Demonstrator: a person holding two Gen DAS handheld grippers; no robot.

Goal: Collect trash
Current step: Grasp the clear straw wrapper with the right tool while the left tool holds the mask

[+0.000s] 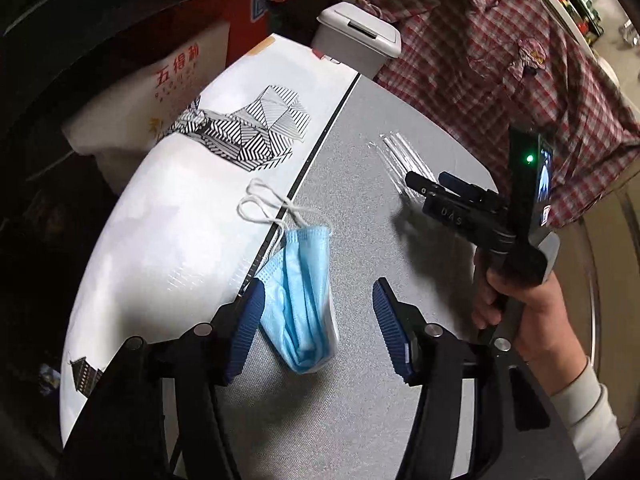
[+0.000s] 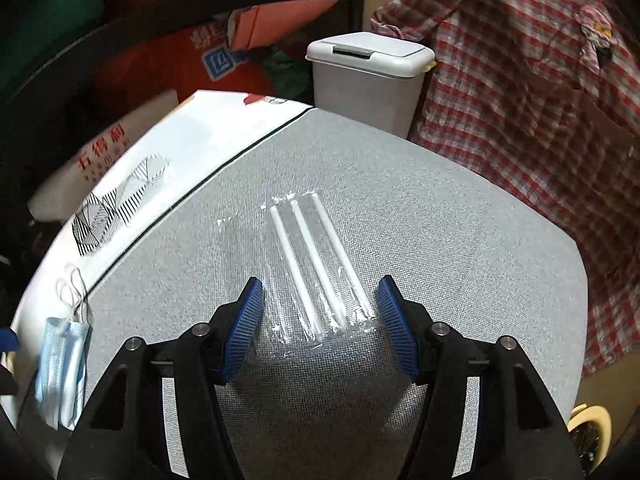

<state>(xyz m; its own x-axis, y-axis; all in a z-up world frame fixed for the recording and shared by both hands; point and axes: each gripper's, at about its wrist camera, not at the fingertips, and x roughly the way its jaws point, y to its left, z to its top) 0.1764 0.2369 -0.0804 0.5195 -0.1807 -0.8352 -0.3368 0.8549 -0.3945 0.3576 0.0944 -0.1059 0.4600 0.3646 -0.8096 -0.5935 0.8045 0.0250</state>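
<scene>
Left gripper (image 1: 318,320) jaws apart, astride crumpled blue mask (image 1: 298,300) on grey tabletop (image 2: 440,220) (left pad touching or just beside, unclear). Right gripper (image 2: 320,318) spread wide around wrapped straws (image 2: 316,260), pads not touching. Lidded bin (image 2: 368,76) beyond far edge.

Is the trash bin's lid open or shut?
Shut: the white trash bin beyond the table has its swing lid sitting flat and level in its frame.

Each gripper (image 1: 316,320) has black angular arms, silver round screws and ribbed blue pads (image 2: 244,320); the person's hand (image 1: 524,312) emerges from a cream knitted sleeve (image 1: 584,412).
</scene>
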